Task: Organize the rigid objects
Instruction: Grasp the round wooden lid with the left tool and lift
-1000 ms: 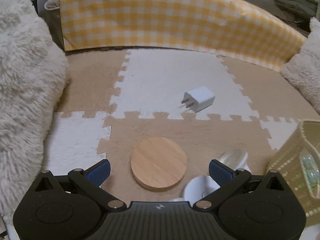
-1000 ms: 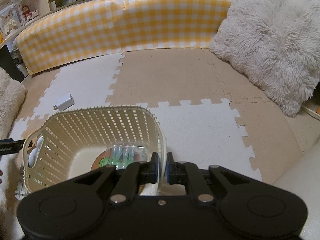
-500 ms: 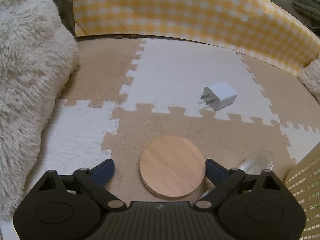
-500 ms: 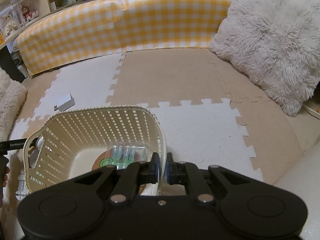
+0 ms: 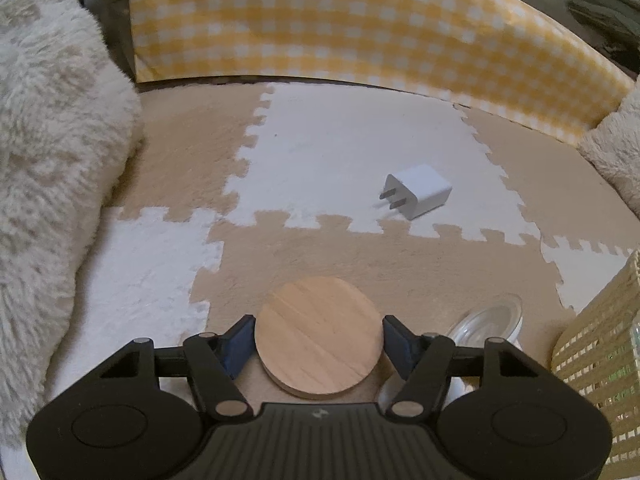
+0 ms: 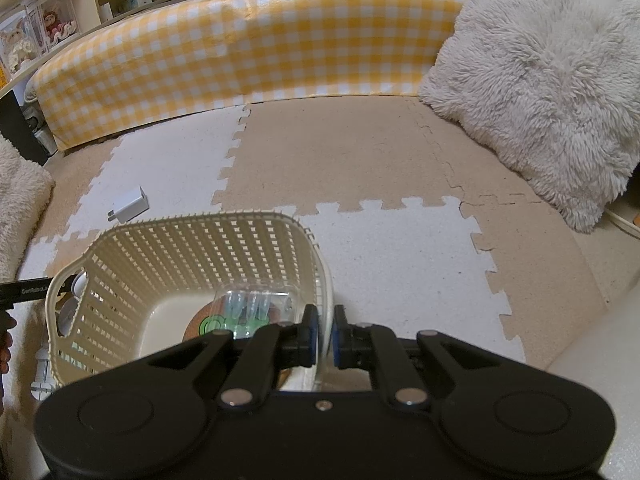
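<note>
Our left tool (image 5: 319, 340) sits low over the floor mat (image 5: 400, 256) with its blue pads at either side of the wooden disc (image 5: 318, 335). One pad is at the disc's 9 o'clock edge and the other at its 3 o'clock edge; both seem to touch the rim, though we cannot tell how firmly they press. The disc lies flat on a tan tile of the mat. Just beside it, toward 3 o'clock, is a clear round lid (image 5: 490, 318), partly hidden behind the tool's right finger. Farther out, toward 1 o'clock from the disc and well apart from it, a white charger (image 5: 420, 190) lies on a white tile with its prongs pointing toward 9 o'clock. At the far right edge of this view we see the slotted wall of the cream basket (image 5: 596, 344).

Our right tool (image 6: 325, 336) is pressed together on the near right rim of the basket (image 6: 192, 248), one pad inside the wall and one outside. On the basket's bottom rests a clear plastic package (image 6: 250, 310) with green print. Beyond the basket, toward 11 o'clock, the charger (image 6: 128, 209) shows again on its white tile. Past the mat stands a yellow checked bolster (image 6: 248, 48), and a fluffy white cushion (image 6: 532, 88) leans at 2 o'clock.
</note>
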Available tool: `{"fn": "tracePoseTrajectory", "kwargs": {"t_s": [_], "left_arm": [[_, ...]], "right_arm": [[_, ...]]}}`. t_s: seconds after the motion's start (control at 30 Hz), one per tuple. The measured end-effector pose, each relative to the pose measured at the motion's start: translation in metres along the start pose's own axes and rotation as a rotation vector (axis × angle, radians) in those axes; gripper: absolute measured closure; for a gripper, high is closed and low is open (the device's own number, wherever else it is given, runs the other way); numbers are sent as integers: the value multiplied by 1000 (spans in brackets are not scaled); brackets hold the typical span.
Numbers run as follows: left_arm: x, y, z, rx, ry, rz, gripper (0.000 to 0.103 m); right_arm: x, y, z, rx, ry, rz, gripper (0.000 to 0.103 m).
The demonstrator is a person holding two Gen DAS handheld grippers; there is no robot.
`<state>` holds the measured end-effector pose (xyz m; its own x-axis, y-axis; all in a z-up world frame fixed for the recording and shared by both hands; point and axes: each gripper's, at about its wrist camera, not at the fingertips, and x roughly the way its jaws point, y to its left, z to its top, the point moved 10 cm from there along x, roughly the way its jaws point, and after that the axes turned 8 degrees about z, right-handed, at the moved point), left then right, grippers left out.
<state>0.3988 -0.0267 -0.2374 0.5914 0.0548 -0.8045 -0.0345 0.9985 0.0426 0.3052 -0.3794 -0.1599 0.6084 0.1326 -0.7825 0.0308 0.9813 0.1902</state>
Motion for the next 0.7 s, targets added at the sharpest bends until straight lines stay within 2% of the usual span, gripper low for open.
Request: {"fn": "tracePoseTrajectory", "kwargs": {"t_s": [0.13, 0.37, 0.53, 0.7], "left_arm": [[-8, 7, 1, -17, -14, -3, 35], [-46, 3, 11, -24, -73, -64, 35], [-85, -24, 19, 5, -112, -169, 35], [-121, -69, 22, 49, -134, -295, 35]], "right_arm": [[0, 0, 0, 1, 0, 0, 95], [0, 0, 0, 1, 0, 0, 95], [0, 0, 0, 1, 0, 0, 95], [0, 0, 0, 1, -1, 1, 95]]}}
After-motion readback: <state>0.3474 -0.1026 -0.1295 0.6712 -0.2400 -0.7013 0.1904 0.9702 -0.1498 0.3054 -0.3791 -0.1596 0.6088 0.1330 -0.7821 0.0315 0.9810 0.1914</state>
